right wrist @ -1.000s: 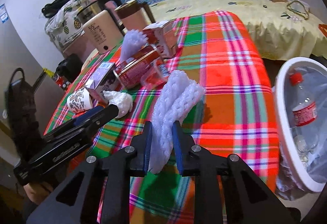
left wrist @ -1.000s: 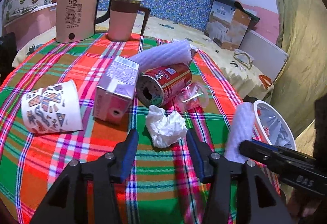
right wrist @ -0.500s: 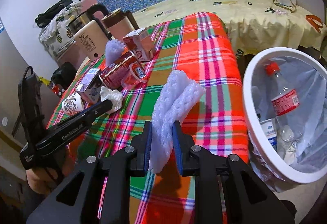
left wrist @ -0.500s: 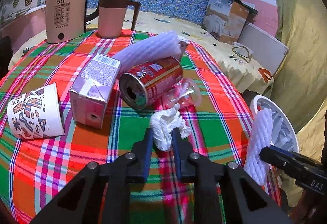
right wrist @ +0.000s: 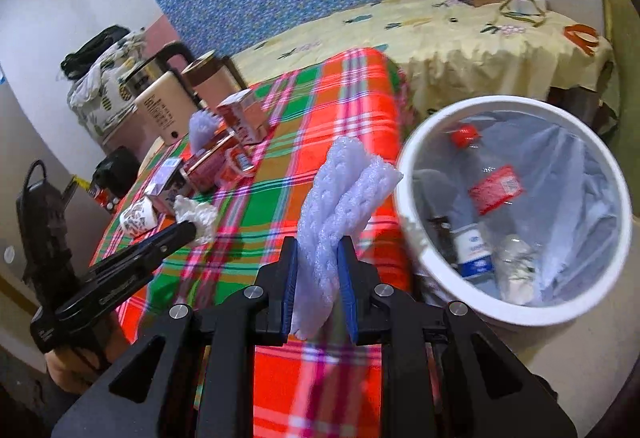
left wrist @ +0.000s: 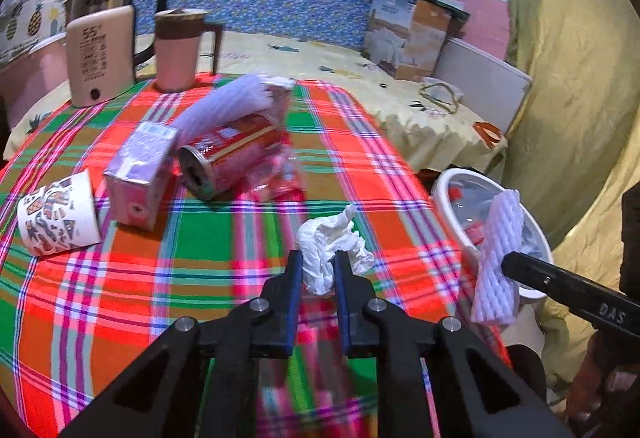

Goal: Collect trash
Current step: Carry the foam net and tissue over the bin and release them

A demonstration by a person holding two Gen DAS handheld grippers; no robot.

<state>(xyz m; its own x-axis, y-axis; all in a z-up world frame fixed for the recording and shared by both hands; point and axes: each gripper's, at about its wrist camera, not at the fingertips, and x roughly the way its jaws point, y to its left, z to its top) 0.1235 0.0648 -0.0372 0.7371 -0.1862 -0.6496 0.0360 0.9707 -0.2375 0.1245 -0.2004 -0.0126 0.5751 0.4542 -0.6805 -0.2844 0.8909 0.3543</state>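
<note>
My left gripper (left wrist: pixel 317 263) is shut on a crumpled white tissue (left wrist: pixel 328 242) and holds it above the plaid tablecloth (left wrist: pixel 208 238). My right gripper (right wrist: pixel 318 250) is shut on a white foam net sleeve (right wrist: pixel 340 194), held beside the rim of the white trash bin (right wrist: pixel 404 174) at the table's right edge. The bin holds plastic bottles (right wrist: pixel 488 198) in a clear liner. In the left wrist view the foam sleeve (left wrist: pixel 498 258) hangs over the bin (left wrist: pixel 444 194).
On the table lie a red can (left wrist: pixel 228 158), a purple carton (left wrist: pixel 140 174), a patterned paper cup (left wrist: pixel 56 214), another foam sleeve (left wrist: pixel 228 102) and clear wrappers (left wrist: pixel 280 174). A kettle (left wrist: pixel 100 54) and pink mug (left wrist: pixel 178 50) stand at the back. A bed lies behind.
My left gripper closed on the tissue and lifted it rightward toward the bin. My right gripper carried the foam sleeve right, from over the table to the bin's rim.
</note>
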